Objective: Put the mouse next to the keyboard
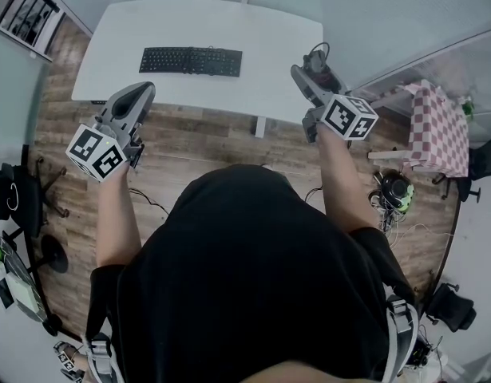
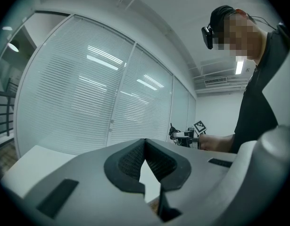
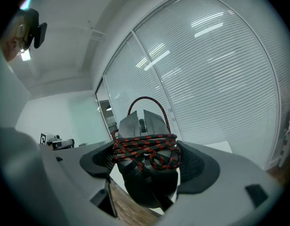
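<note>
A black keyboard [image 1: 191, 61] lies on the white table [image 1: 261, 46], toward its far left part. My right gripper [image 1: 309, 76] hangs over the table's right front edge, shut on a dark mouse [image 3: 144, 168] whose red-and-black braided cable [image 3: 147, 149] is wound round its body; the mouse [image 1: 318, 69] also shows small in the head view. My left gripper [image 1: 135, 102] is held at the table's left front edge, its jaws closed together with nothing between them [image 2: 145, 161].
A wooden floor [image 1: 205, 146] runs under the table's front edge. A table with a red-checked cloth [image 1: 437, 126] stands at the right, with cables and gear [image 1: 395, 194] on the floor beside it. Shelving [image 1: 25, 10] is at the far left. Glass walls with blinds [image 2: 102, 93] stand behind the table.
</note>
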